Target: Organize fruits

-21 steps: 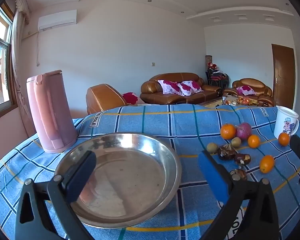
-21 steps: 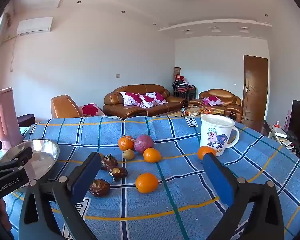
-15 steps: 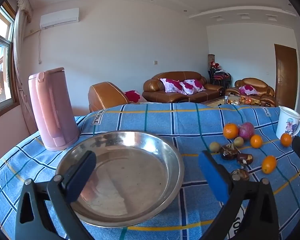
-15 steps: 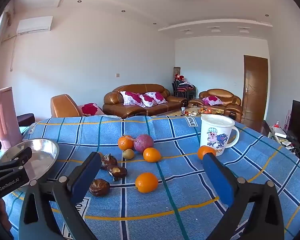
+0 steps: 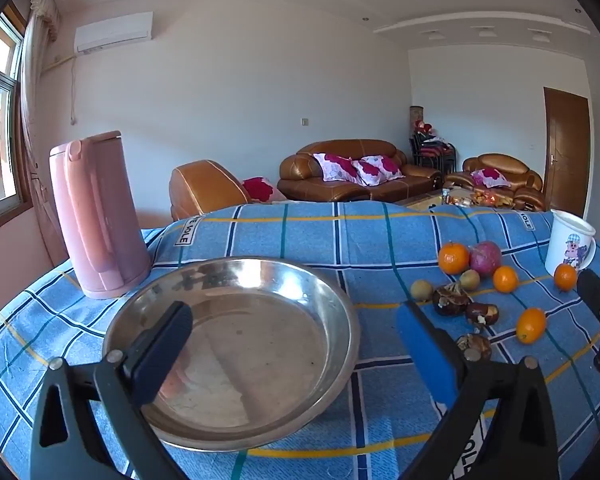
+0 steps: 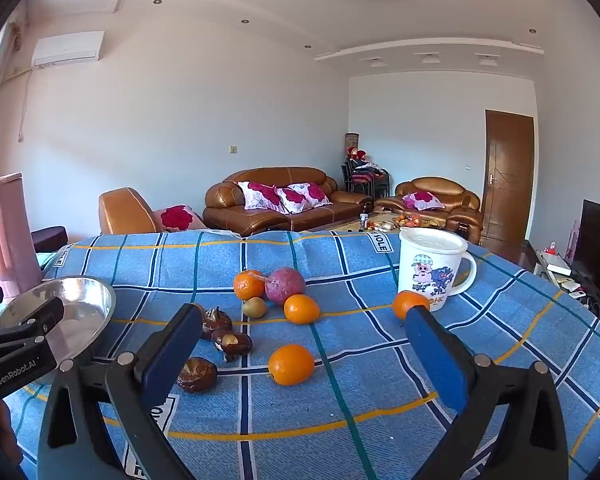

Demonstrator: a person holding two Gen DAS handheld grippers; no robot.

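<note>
A bench draped in a blue plaid cloth, woven and slightly rumpled, with yellow and dark lines.

Left wrist view: the left tongs stand wide with nothing between them, dark blue pads on black plastic arms cut off by the lower edge. One pad overlaps the near rim of a round, shallow steel pan, shiny, scuffed and holding no fruit. At 10 o'clock from the pan stands a tall pink plastic kettle, smooth.

Right wrist view: the right tongs are likewise wide and hold nothing. The fruit lies loose on the cloth ahead of them: a glossy orange nearest, more oranges behind, a dull reddish-purple round fruit, a small fuzzy greenish-brown one, and three dark, wrinkled brown pieces whose kind is hard to make out. One orange is partly hidden behind a tong pad, touching or just beside a white lidded cartoon mug at 1 o'clock. At 9 o'clock the pan is partly covered by the other tool and clipped by the frame.
</note>
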